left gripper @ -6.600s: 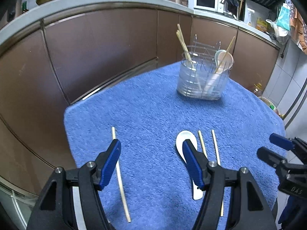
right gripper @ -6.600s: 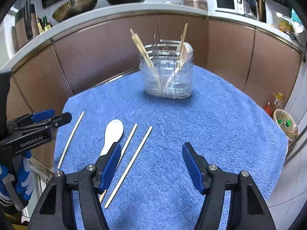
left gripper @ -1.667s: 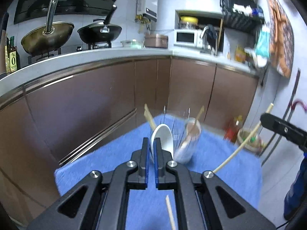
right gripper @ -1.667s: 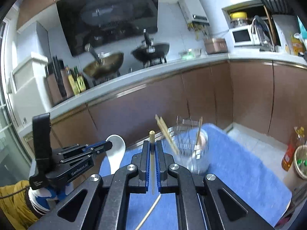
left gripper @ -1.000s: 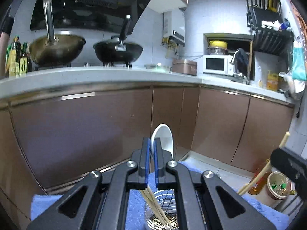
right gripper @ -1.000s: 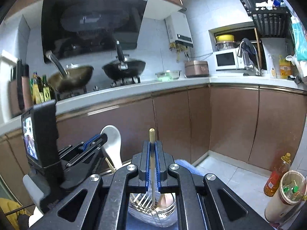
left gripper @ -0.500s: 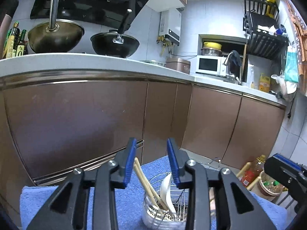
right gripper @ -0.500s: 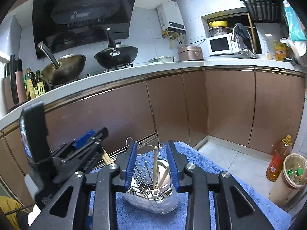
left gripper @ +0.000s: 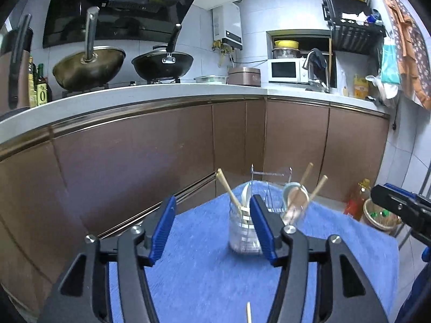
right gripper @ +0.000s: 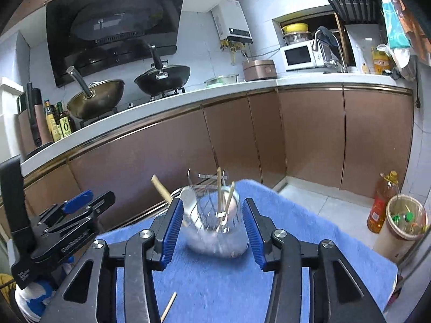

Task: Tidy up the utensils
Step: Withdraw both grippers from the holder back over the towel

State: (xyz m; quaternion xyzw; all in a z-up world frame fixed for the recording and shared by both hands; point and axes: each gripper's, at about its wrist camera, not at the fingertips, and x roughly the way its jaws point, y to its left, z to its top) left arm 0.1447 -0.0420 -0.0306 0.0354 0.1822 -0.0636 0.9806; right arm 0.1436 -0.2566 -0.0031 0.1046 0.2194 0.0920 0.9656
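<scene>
Chopsticks (right gripper: 167, 306) are what remain to gather: one pale wooden stick lies loose on the blue towel-covered surface (right gripper: 309, 231), low between the arms of the right tool (right gripper: 211, 228), and a stick end (left gripper: 248, 312) also shows at the bottom edge of the left wrist view, below the left tool (left gripper: 212, 228). Whether these are the same stick cannot be told. Ahead of both tools stands the clear utensil holder (right gripper: 218, 228) with its wire rack, already carrying a white spoon (right gripper: 187, 199) and several upright chopsticks (right gripper: 219, 191); from the left wrist view the holder (left gripper: 243, 231) sits just past the right-hand pad.

Both tools are spread wide apart and hold nothing. The left tool also appears at the left of the right wrist view (right gripper: 80, 207), with its fingers parted there too.

A loose chopstick is probably light, stiff and thin, with a smooth surface, so it will likely roll or pivot if pinched off-centre. Lying flat on soft towel, it may sink a little into the pile, so the pads would need to come down astride it and close across its width. A grip nearer the thick end than the tip should keep it steadier when it is turned upright for the holder. The holder looks light and could tip or slide if knocked.
</scene>
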